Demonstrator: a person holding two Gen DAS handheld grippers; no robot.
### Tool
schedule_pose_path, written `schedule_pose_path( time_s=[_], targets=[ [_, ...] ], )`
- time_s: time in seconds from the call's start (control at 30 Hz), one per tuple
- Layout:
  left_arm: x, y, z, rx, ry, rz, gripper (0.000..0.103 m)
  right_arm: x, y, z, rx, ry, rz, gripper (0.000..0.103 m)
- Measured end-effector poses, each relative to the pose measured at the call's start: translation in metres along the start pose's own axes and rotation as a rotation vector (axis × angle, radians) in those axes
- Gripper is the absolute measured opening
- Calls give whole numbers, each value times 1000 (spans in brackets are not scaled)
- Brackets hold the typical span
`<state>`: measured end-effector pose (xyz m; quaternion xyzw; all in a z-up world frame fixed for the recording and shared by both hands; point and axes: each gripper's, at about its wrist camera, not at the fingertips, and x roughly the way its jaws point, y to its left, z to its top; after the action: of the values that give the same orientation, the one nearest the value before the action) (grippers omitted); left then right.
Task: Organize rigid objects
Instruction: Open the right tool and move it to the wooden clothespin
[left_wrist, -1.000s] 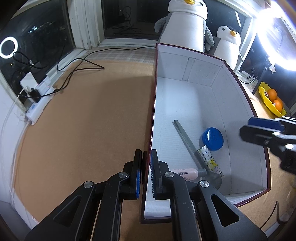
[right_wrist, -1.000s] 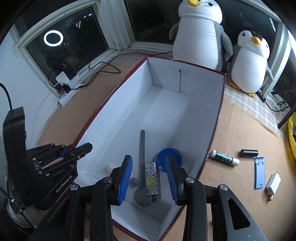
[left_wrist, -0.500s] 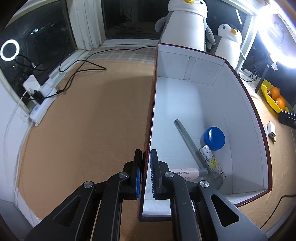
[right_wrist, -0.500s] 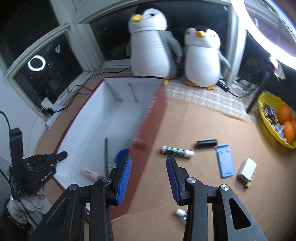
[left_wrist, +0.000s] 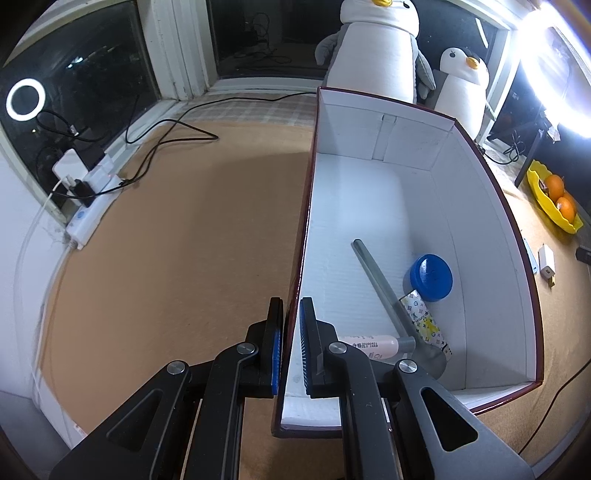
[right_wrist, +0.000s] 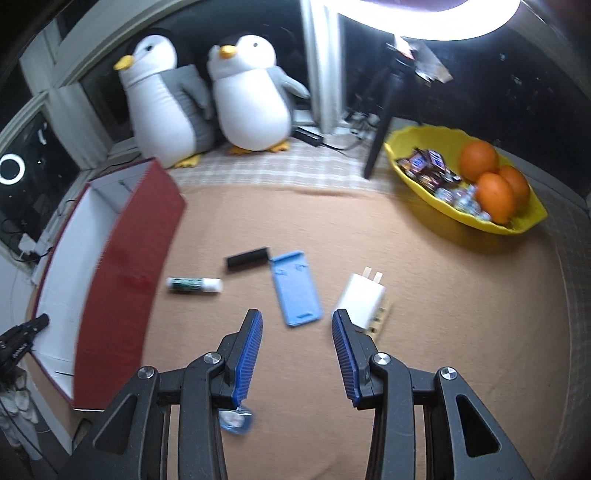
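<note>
My left gripper (left_wrist: 291, 345) is shut on the left wall of the red box with white inside (left_wrist: 373, 199). In the box lie a metal spoon (left_wrist: 384, 288), a blue round lid (left_wrist: 431, 273), a patterned lighter (left_wrist: 424, 321) and a pink tube (left_wrist: 373, 345). My right gripper (right_wrist: 297, 354) is open and empty above the mat. Ahead of it lie a blue phone stand (right_wrist: 295, 291), a white charger (right_wrist: 364, 301), a black cylinder (right_wrist: 246, 258) and a glue stick (right_wrist: 194, 285). A small clear-blue object (right_wrist: 236, 419) lies under its left finger.
Two plush penguins (right_wrist: 251, 103) stand at the back. A yellow bowl (right_wrist: 424, 192) with oranges and sweets stands at the right. The red box (right_wrist: 125, 280) is to the left of the right gripper. A power strip (left_wrist: 92, 184) and cables lie at far left.
My right gripper has swung right, away from above the box to over the loose items on the mat. The left gripper has stayed clamped on the box wall.
</note>
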<state>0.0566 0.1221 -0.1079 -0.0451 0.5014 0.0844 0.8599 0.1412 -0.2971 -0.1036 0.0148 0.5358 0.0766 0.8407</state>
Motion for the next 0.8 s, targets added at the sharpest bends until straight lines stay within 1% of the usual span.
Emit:
schedule_pose_path(
  time_s=[0.13, 0.27, 0.6, 0.73, 0.8],
  targets=[
    [0, -1, 1, -6, 3, 10, 8, 18, -24, -8, 20, 46, -39, 36],
    [-1, 0, 0, -9, 5, 18, 8, 38, -36, -17, 17, 87, -58, 36],
    [-2, -2, -1, -17, 9, 37, 8, 69, -41, -18, 9, 139, -43, 35],
    [-2, -1, -1, -21, 11, 42, 8, 76, -39, -15, -1, 152, -45, 28],
    [-2, -1, -1, -23, 11, 43, 8, 78, -39, -13, -10, 157, -50, 27]
  ],
)
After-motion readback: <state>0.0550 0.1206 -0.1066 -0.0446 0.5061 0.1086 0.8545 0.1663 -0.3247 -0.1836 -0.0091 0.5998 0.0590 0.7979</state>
